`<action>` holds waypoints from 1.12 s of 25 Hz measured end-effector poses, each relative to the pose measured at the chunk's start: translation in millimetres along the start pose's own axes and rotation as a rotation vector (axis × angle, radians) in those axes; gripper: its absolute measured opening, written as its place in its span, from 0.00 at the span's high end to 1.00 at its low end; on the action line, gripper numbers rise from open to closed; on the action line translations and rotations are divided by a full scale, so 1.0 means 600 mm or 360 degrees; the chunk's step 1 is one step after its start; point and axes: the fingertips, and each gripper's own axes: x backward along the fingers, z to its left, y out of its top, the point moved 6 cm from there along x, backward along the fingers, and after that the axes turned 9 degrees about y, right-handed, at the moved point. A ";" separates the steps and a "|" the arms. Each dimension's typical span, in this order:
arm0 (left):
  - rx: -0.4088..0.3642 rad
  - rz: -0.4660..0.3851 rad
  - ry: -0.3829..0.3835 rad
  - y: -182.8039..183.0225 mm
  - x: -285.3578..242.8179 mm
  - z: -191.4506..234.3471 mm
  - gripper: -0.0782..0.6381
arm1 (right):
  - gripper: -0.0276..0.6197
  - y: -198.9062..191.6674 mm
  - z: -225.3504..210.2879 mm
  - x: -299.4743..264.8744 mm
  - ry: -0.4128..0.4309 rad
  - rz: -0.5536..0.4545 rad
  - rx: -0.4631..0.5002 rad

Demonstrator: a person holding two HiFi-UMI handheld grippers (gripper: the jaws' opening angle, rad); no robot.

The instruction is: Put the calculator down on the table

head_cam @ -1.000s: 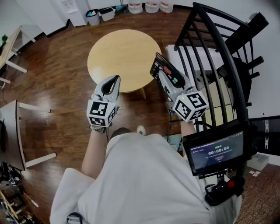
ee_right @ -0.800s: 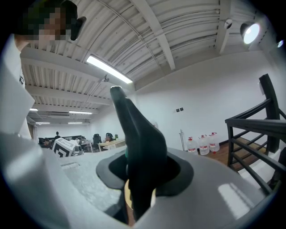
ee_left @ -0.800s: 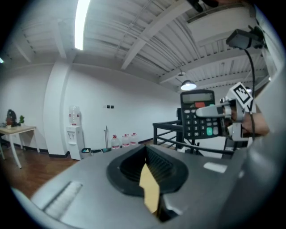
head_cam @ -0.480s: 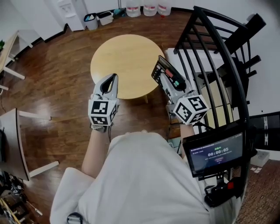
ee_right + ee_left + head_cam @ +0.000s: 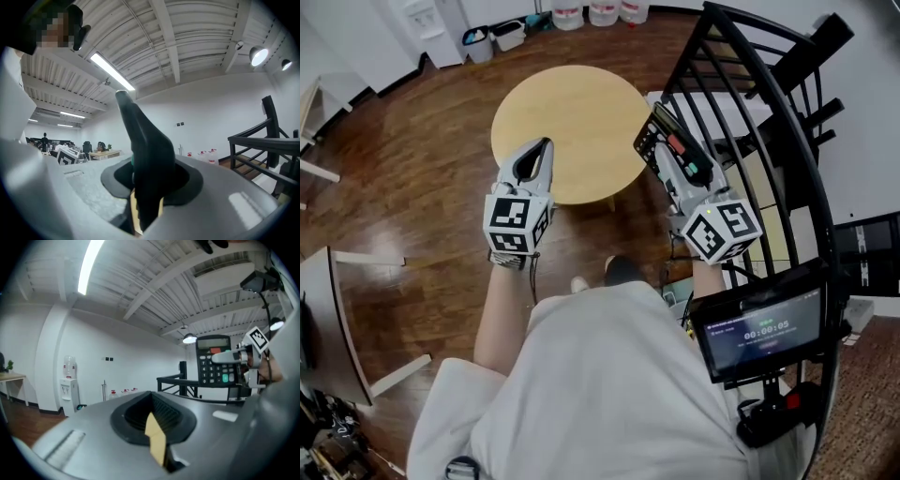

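A dark calculator (image 5: 664, 136) with red and green keys is clamped edge-on in my right gripper (image 5: 673, 167), held in the air just right of the round wooden table (image 5: 567, 103) and tilted. In the right gripper view the calculator (image 5: 143, 150) rises as a dark blade between the jaws of the right gripper (image 5: 145, 201). My left gripper (image 5: 536, 155) hovers over the table's near edge, jaws together and holding nothing. The left gripper view shows the calculator (image 5: 213, 366) off to the right, keys facing me.
A black metal railing (image 5: 769, 122) curves close along the right side, beside the right gripper. A screen with a timer (image 5: 759, 328) sits at the lower right. A white tabletop (image 5: 328, 309) stands at the left, with bins (image 5: 492, 37) and water bottles (image 5: 591, 11) by the far wall.
Both grippers have drifted a little forward toward the round table. The right one also shifted slightly right, with the calculator still clamped in it. The left gripper's jaws stayed together.
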 end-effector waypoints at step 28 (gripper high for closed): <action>0.0138 0.0314 0.0235 -0.112 -0.207 0.093 0.88 | 0.78 -0.103 -0.184 -0.305 0.0274 0.0308 -0.0173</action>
